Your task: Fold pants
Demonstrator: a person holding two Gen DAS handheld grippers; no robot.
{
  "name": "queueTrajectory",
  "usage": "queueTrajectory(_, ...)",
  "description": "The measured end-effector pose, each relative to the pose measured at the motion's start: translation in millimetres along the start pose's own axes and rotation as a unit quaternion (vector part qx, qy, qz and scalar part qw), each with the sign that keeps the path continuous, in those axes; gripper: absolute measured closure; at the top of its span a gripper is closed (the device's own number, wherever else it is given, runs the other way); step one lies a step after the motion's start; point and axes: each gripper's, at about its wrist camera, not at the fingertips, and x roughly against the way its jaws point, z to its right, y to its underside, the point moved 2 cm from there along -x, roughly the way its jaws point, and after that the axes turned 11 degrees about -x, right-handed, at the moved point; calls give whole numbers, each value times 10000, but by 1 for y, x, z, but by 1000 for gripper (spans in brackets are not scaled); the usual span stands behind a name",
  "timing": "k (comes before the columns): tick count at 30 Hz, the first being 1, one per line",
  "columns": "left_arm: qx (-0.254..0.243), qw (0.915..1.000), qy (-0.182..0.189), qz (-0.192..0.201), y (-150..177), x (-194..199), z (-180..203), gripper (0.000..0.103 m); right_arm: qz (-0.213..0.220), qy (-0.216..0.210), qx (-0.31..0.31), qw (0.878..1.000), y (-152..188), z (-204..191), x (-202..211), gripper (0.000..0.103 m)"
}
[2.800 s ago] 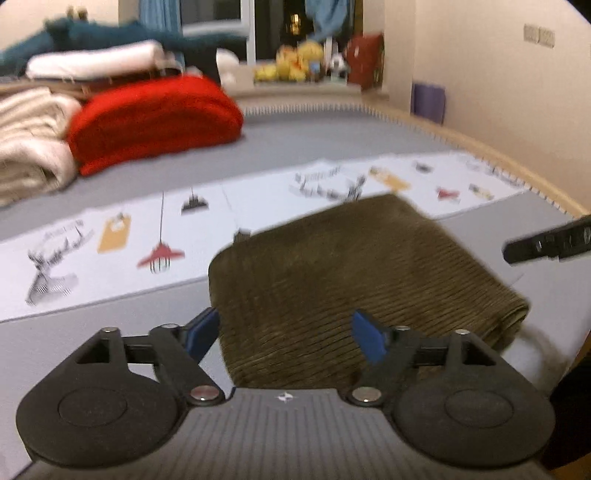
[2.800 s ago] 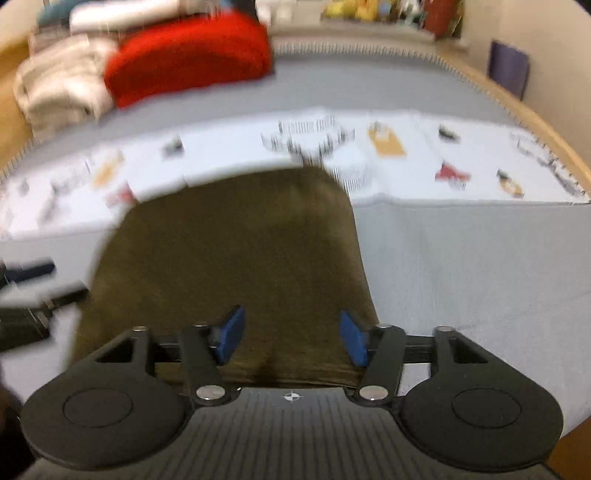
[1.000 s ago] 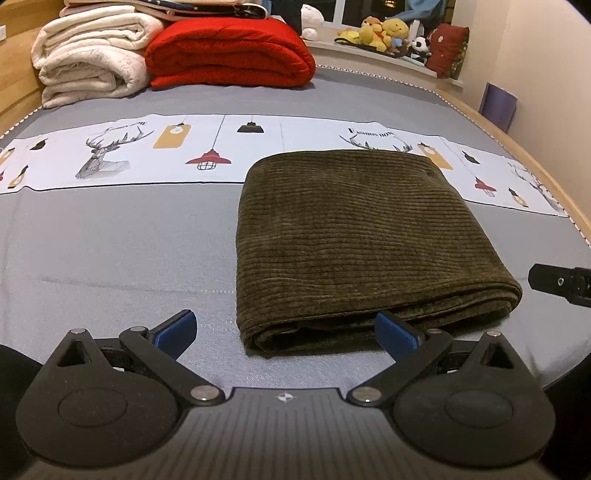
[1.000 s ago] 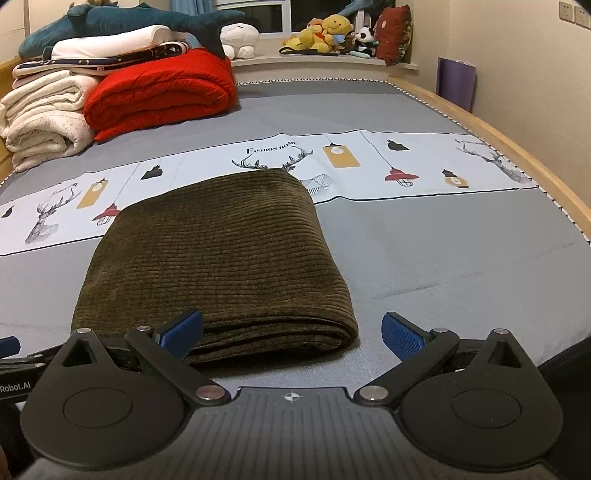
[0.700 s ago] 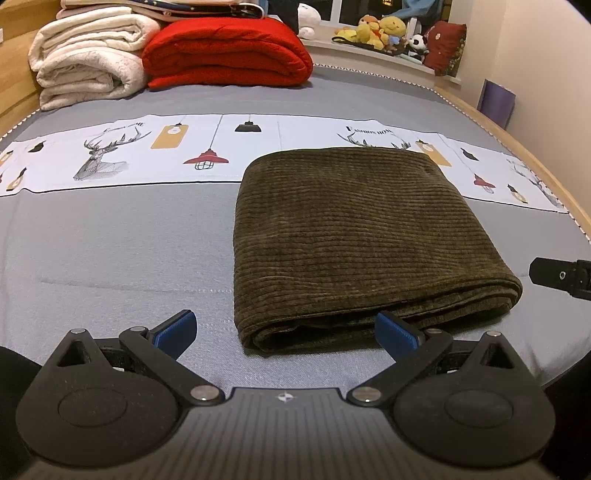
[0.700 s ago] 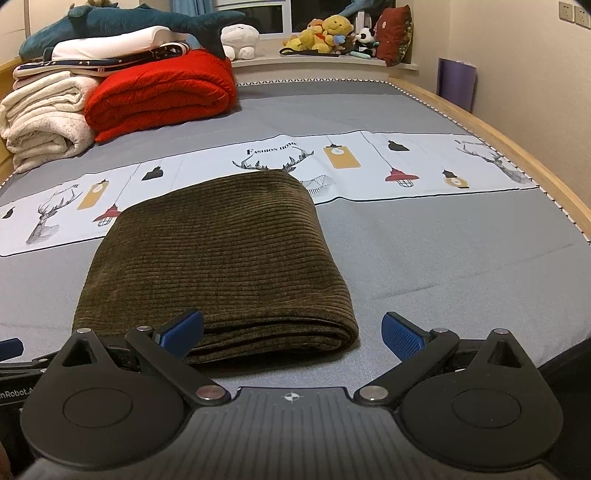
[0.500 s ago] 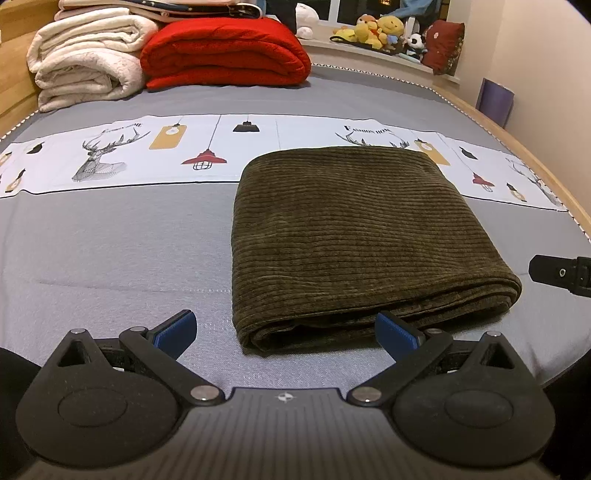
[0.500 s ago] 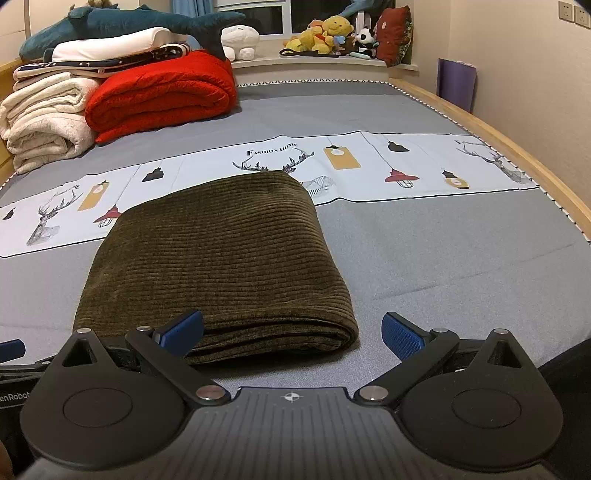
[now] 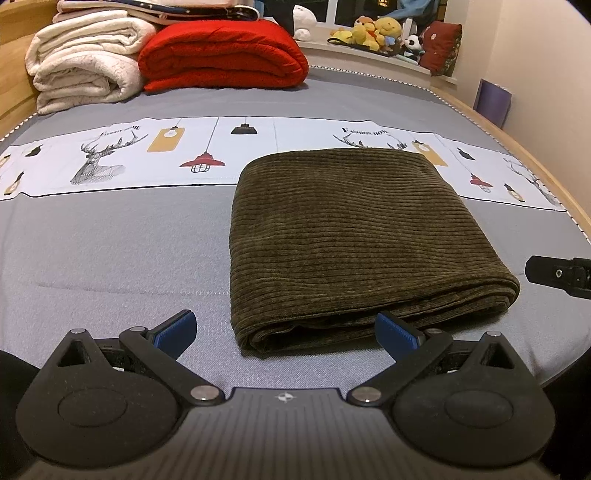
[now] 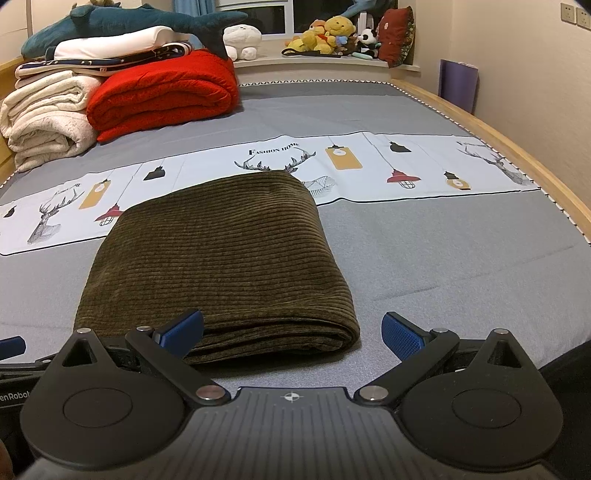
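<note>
The olive-brown corduroy pants [image 9: 354, 236] lie folded into a flat rectangle on the grey bed; they also show in the right wrist view [image 10: 218, 266]. My left gripper [image 9: 286, 330] is open and empty, just short of the fold's near left corner, with its jaws wide apart. My right gripper [image 10: 291, 330] is open and empty, just short of the near right corner. Part of the right gripper shows at the right edge of the left wrist view [image 9: 557, 275], beside the pants. A blue tip of the left gripper shows at the left edge of the right wrist view [image 10: 9, 345].
A red quilt [image 10: 162, 96] and rolled white blankets [image 10: 44, 118] are stacked at the far left of the bed. A plush shark [image 10: 122, 22] lies on top. Stuffed toys [image 10: 332, 33] sit on the window ledge. The wooden bed edge [image 10: 517, 147] runs along the right.
Both grippers have opened wide and drawn back from the folded pants since 2.8 s ago. Over the last second the views have barely shifted and the pants lie still.
</note>
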Motion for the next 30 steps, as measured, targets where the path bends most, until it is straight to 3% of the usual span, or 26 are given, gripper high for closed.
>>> queueTrajectory(30,-77,10000,28,43,0,1,2,0,-13,-3,0,10000,0,-1,0,1)
